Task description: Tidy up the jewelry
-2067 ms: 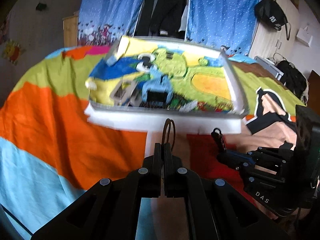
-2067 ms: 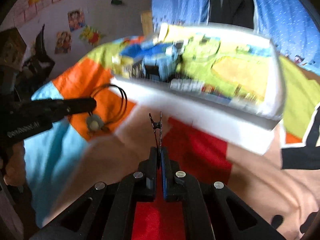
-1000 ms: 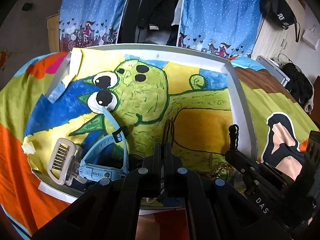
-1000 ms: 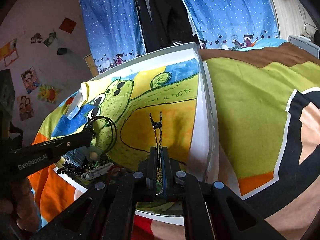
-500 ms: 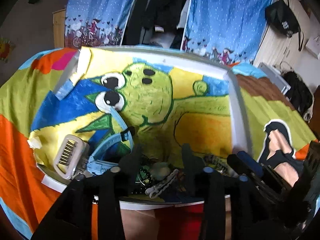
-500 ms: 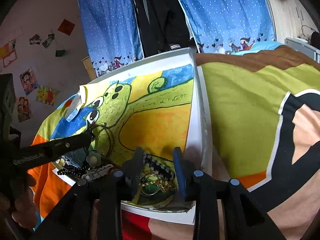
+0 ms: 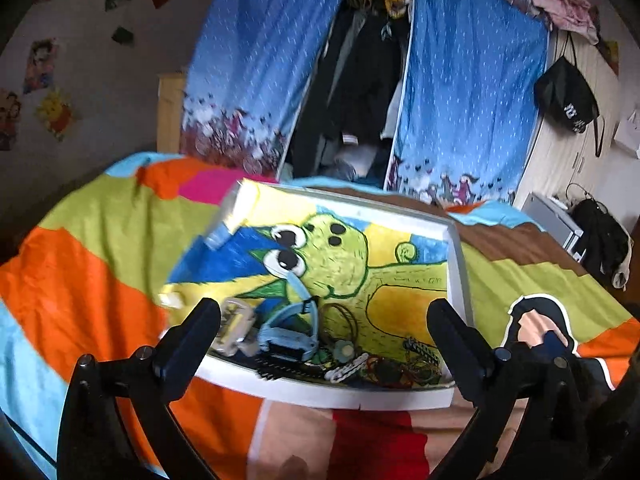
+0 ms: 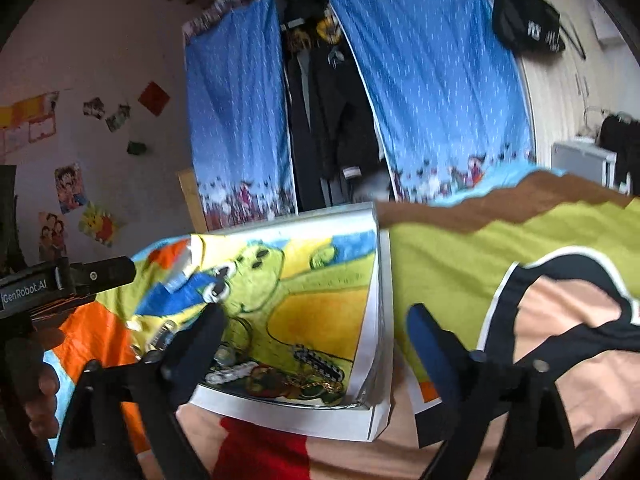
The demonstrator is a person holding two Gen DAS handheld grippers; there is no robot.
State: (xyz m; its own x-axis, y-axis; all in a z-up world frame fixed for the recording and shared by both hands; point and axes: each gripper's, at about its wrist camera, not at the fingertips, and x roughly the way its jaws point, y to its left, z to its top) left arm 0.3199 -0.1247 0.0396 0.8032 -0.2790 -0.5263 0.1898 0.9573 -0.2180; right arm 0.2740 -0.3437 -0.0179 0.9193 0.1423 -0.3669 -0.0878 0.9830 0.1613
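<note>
A shallow white box (image 7: 320,398) lined with a green cartoon drawing lies on the bed. Jewelry is heaped along its near edge: a light blue watch (image 7: 288,336), a beige clip (image 7: 236,328), black hair ties (image 7: 340,316), a white bead bracelet (image 7: 346,366) and a gold chain (image 8: 316,384). My left gripper (image 7: 322,312) hangs above and short of that heap, its jaws opening wide with nothing between them. My right gripper (image 8: 316,316) is beside it by the box's right wall (image 8: 374,320), jaws also opening and empty.
The bed wears a patchwork cover (image 7: 92,264) in orange, green, blue and red. Behind it hang blue curtains (image 7: 472,100) around dark clothes. A black bag (image 7: 566,98) hangs at the right. A person's hand (image 8: 38,392) holds the left tool.
Both grippers were shut, the left on black hair ties, the right on a thin dark piece. Both have opened wide and drawn back and up; the pieces now lie in the box.
</note>
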